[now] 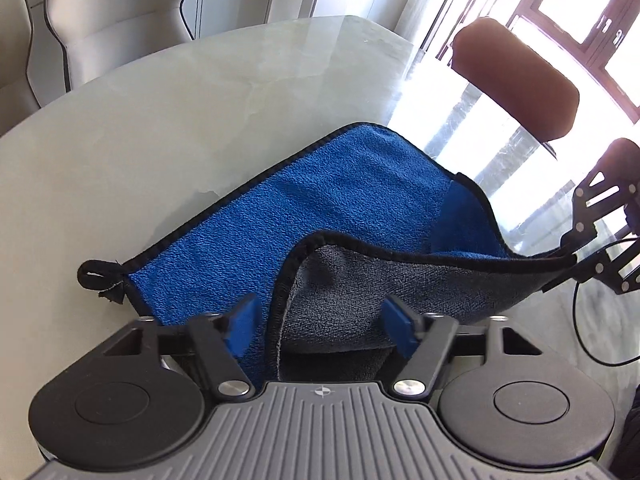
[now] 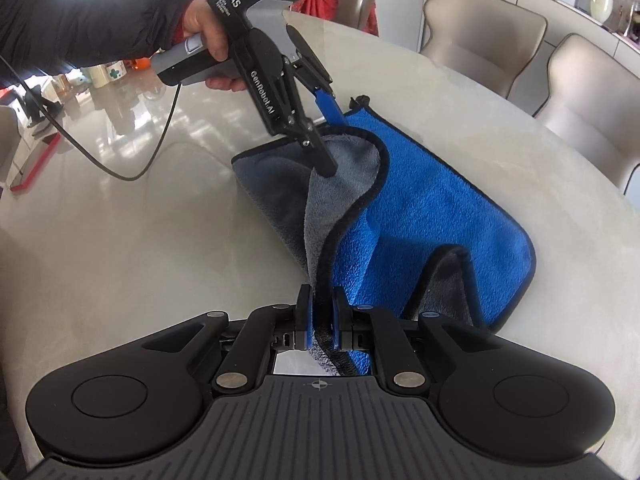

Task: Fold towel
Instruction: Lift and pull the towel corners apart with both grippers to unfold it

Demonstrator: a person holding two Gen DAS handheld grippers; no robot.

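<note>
A towel, blue on one side (image 1: 320,208) and grey on the other (image 1: 360,292), lies partly folded on the pale table (image 1: 160,128). My left gripper (image 1: 320,324) is open, its blue pads either side of the black-edged fold, not pinching it. In the right wrist view the left gripper (image 2: 332,144) hovers open over the grey flap (image 2: 348,164). My right gripper (image 2: 322,316) is shut on the towel's black-trimmed edge, lifting it off the blue layer (image 2: 432,200). The right gripper also shows in the left wrist view (image 1: 576,268), holding the towel's corner.
Beige chairs (image 2: 484,28) stand around the round table (image 2: 120,240). A brown chair back (image 1: 516,76) stands at the far side by bright windows. A black cable (image 2: 132,168) trails from the left gripper across the table.
</note>
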